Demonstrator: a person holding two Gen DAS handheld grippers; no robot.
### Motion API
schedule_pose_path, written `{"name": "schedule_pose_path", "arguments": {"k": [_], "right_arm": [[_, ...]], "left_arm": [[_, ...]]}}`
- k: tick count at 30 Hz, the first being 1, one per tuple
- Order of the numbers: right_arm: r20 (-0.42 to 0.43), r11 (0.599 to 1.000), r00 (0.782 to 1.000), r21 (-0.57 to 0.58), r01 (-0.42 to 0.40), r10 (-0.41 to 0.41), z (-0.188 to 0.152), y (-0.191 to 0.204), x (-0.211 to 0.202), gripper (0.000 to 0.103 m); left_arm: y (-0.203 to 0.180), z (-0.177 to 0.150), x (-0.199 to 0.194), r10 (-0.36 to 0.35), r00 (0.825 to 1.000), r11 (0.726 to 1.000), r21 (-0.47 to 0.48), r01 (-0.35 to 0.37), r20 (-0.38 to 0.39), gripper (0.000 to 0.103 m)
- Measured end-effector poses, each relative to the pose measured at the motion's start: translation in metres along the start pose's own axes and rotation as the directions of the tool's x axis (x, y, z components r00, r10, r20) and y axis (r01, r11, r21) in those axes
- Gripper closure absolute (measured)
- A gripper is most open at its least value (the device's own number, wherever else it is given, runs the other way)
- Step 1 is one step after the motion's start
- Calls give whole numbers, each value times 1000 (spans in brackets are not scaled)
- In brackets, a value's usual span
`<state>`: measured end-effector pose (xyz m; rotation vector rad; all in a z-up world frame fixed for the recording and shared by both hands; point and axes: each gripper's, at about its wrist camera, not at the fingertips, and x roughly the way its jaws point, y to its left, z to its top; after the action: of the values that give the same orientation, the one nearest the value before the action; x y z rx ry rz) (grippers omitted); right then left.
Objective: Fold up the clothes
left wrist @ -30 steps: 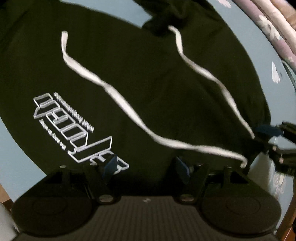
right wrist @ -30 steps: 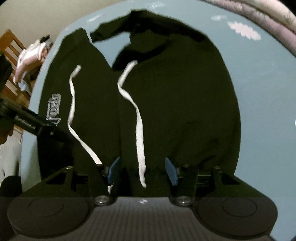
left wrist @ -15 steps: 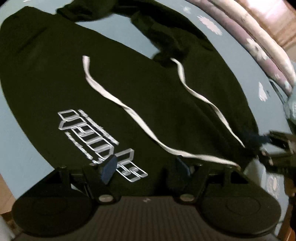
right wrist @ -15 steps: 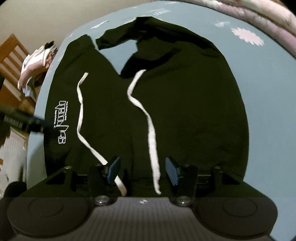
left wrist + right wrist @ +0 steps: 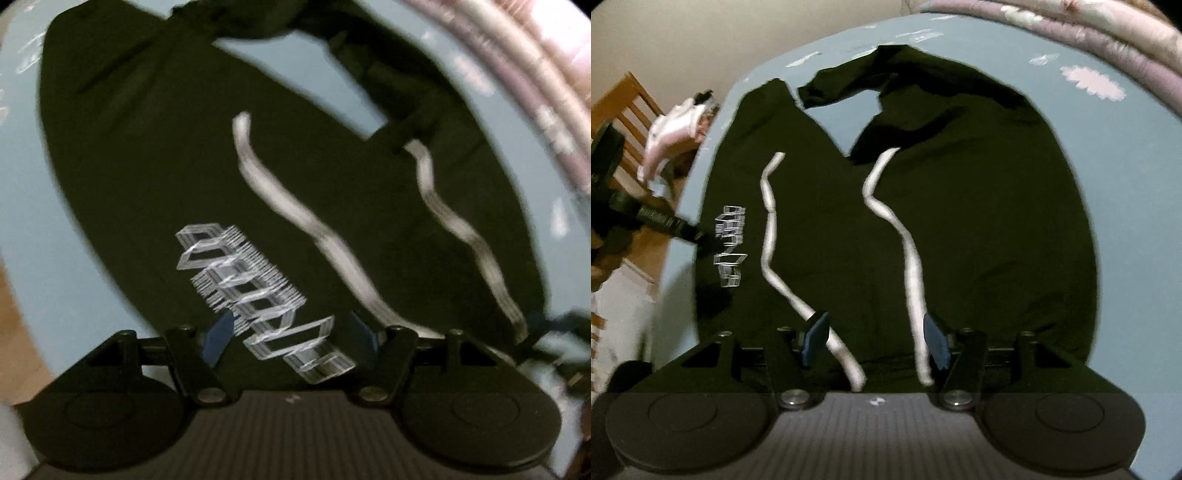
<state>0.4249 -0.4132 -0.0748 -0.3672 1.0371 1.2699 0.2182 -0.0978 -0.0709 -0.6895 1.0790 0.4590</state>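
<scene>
Black pants (image 5: 155, 177) lie spread on a light blue sheet (image 5: 33, 206), also in the right wrist view (image 5: 990, 206). They have a white printed logo (image 5: 258, 299) near the waist and two white drawstrings (image 5: 306, 229) (image 5: 908, 266). My left gripper (image 5: 291, 338) is open, just above the waistband at the logo. My right gripper (image 5: 875, 334) is open over the waistband, between the two drawstring ends. The left gripper (image 5: 701, 236) also shows at the pants' left edge in the right wrist view.
A rolled lilac and pink quilt (image 5: 1108, 48) lies along the far right of the bed. A wooden chair (image 5: 624, 110) with pink clothes (image 5: 672, 136) stands left of the bed. A beige wall (image 5: 720, 37) is behind.
Both grippers have drawn back from the pants, so more of the legs shows. The left view has swung so the logo now sits between its fingers. Both stayed open.
</scene>
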Motion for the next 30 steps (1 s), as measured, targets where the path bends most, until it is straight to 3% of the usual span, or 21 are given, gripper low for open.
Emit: {"name": "schedule_pose_path", "arguments": {"k": [4,7,9,14,16,19,24,27,30], "right_arm": [[0,1000,1000,-21,-15,15,-3,9,3,41],[2,996,997,-52,-76,76,-8,12,-2,41],[-17,987,990,-79,-138,137,-13,18,-2,41],[-61,955,967,-154,-255,248,-22,42,11,41],[-76,955,966,-149,-257,248,-21,46,23,41],[-166,979,972,-87,-184,168,-25,44,45,41],[-213,975,964,-117,-189,162,-43,56,24,36],[-200,971,963,-118,-207,181,-36,58,15,34],[-127,974,970,-66,-217,208,-23,47,1,35]], "left_arm": [[-35,8,11,-119,992,992,42,117,38,34],[-71,8,22,-201,979,973,123,194,46,34],[-80,9,24,-196,979,972,145,188,47,34],[-63,21,32,-159,986,987,22,158,47,34],[-59,22,35,-154,987,988,9,154,42,34],[-48,17,33,-127,992,992,1,127,24,34],[-41,8,36,-123,992,992,5,123,-13,34],[-54,4,38,-157,987,987,37,158,-32,34],[-73,-6,34,-209,976,972,101,214,-52,34]]}}
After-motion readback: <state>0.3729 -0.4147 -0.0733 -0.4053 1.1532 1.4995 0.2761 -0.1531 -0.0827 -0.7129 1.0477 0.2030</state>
